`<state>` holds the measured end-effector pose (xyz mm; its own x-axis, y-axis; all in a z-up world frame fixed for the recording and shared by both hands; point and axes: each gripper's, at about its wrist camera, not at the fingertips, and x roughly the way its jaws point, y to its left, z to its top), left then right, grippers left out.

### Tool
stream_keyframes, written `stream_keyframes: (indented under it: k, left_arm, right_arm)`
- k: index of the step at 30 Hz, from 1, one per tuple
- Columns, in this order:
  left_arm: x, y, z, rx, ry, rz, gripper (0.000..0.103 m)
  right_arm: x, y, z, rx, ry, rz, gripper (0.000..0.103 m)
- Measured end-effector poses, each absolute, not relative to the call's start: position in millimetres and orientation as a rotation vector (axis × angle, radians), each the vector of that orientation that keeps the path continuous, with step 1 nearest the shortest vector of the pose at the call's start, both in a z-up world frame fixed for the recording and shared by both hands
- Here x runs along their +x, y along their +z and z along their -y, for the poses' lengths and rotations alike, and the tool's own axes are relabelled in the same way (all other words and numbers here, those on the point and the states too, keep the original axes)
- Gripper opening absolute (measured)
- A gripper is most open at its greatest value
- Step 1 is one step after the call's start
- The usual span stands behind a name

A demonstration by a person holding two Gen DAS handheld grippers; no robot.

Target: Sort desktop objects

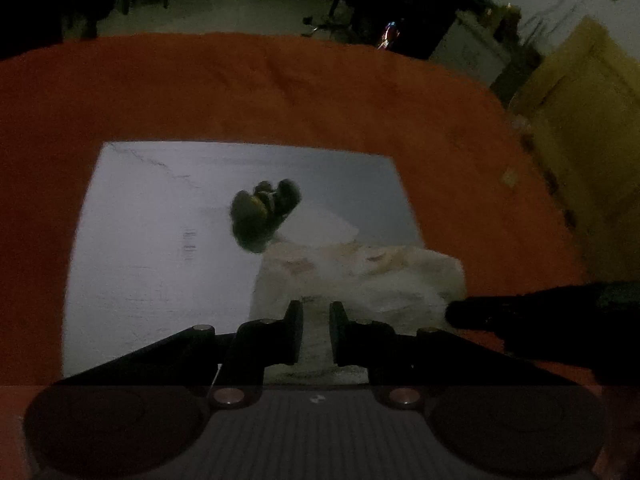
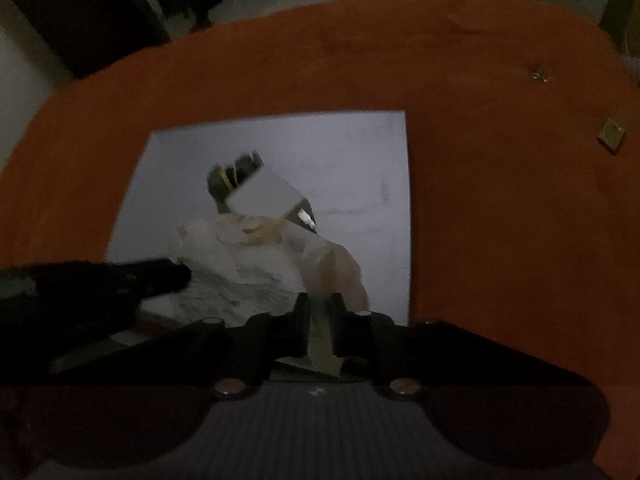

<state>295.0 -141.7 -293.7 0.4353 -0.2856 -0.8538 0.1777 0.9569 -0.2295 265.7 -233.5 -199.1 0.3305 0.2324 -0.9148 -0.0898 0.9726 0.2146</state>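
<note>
Left wrist view: the left gripper [image 1: 316,332] has its 2 fingers nearly closed, pinching the near edge of a crumpled translucent plastic bag [image 1: 360,280]. A dark, blurred toy [image 1: 262,212] lies beyond it on the white sheet [image 1: 160,240], which rests on an orange cloth [image 1: 280,92]. The room is dim.

Right wrist view: the right gripper [image 2: 320,328] is clamped on the plastic bag's [image 2: 280,256] other edge. A white box [image 2: 266,196] partly hides the toy [image 2: 230,176]. A small square tile [image 2: 611,135] lies well apart.

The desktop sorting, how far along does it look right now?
Nothing looks finished yet. In hand: both the left gripper and right gripper are closed on the crumpled white bag lying on the grey mat. Left to do: the dark roll-like item and the white card beside it sit unsorted, and a small square piece lies out on the orange cloth.
</note>
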Motion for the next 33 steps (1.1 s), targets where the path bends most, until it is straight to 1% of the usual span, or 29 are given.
stream_keyframes:
  k: [2, 3, 4, 5, 6, 7, 9, 10, 15, 17, 18, 19, 20, 21, 22, 23, 24, 25, 26, 28, 33]
  left_arm:
    - [296.2, -296.8, 138.1, -0.104, -0.272, -1.080, 0.014]
    - [297.0, -297.8, 135.6, -0.107, -0.267, -1.078, 0.016]
    - [297.7, -298.5, 133.0, -0.107, -0.259, -1.076, 0.022]
    - [298.2, -298.2, 130.3, -0.097, -0.243, -1.070, 0.044]
    - [298.6, -297.8, 127.6, -0.095, -0.231, -1.062, 0.065]
    - [299.0, -297.5, 124.9, -0.093, -0.218, -1.054, 0.069]
    - [300.9, -298.3, 120.4, -0.099, -0.220, -1.054, 0.069]
    - [302.3, -299.4, 118.6, -0.106, -0.229, -1.060, 0.070]
    - [302.1, -307.8, 118.9, -0.132, -0.248, -1.088, 0.070]
    - [300.7, -310.6, 122.4, -0.128, -0.260, -1.087, 0.070]
    - [300.3, -311.9, 124.1, -0.131, -0.270, -1.085, 0.069]
    - [300.4, -313.1, 125.7, -0.134, -0.279, -1.084, 0.067]
    - [300.2, -314.2, 127.3, -0.139, -0.279, -1.081, 0.064]
    - [300.3, -314.9, 128.6, -0.148, -0.282, -1.078, 0.055]
    - [300.5, -315.3, 129.8, -0.156, -0.293, -1.072, 0.047]
    - [301.0, -315.2, 131.3, -0.159, -0.311, -1.065, 0.035]
    - [300.7, -314.4, 132.4, -0.154, -0.328, -1.055, 0.032]
    - [299.6, -313.5, 132.7, -0.142, -0.334, -1.037, 0.028]
    - [298.7, -313.5, 132.3, -0.130, -0.337, -1.024, 0.021]
    - [298.6, -315.0, 129.8, -0.131, -0.350, -1.028, 0.019]
    - [294.1, -304.4, 123.7, -0.157, -0.341, -1.000, 0.018]
  right_arm:
    - [269.3, -207.3, 235.7, 0.147, 0.182, -1.231, 0.016]
    - [271.3, -209.7, 238.9, 0.168, 0.171, -1.237, 0.026]
    - [273.3, -212.1, 242.1, 0.190, 0.160, -1.244, 0.045]
    - [275.5, -213.1, 246.6, 0.213, 0.132, -1.250, 0.056]
    - [277.6, -214.1, 251.2, 0.236, 0.104, -1.256, 0.070]
    - [278.9, -215.0, 257.6, 0.273, 0.092, -1.251, 0.076]
    - [283.8, -214.8, 265.6, 0.326, 0.087, -1.248, 0.083]
    - [286.3, -214.8, 268.6, 0.345, 0.090, -1.250, 0.083]
    - [290.9, -219.9, 262.8, 0.318, 0.095, -1.245, 0.083]
    - [287.1, -220.6, 258.9, 0.317, 0.115, -1.258, 0.075]
    - [285.6, -220.2, 256.9, 0.310, 0.125, -1.259, 0.067]
    - [284.7, -220.5, 253.5, 0.291, 0.143, -1.256, 0.050]
    - [283.8, -220.9, 250.2, 0.271, 0.160, -1.252, 0.041]
    - [283.2, -221.2, 247.6, 0.256, 0.173, -1.250, 0.028]
    - [282.4, -221.4, 245.5, 0.244, 0.183, -1.243, 0.022]
    - [281.9, -220.8, 244.8, 0.240, 0.184, -1.231, 0.022]
    - [281.3, -220.2, 244.0, 0.236, 0.184, -1.218, 0.018]
    - [280.8, -219.6, 243.3, 0.232, 0.184, -1.205, 0.018]
    - [280.4, -219.0, 243.4, 0.228, 0.183, -1.200, 0.017]
    - [279.1, -216.1, 244.7, 0.233, 0.183, -1.191, 0.017]
    - [277.4, -200.9, 245.4, 0.241, 0.193, -1.169, 0.017]
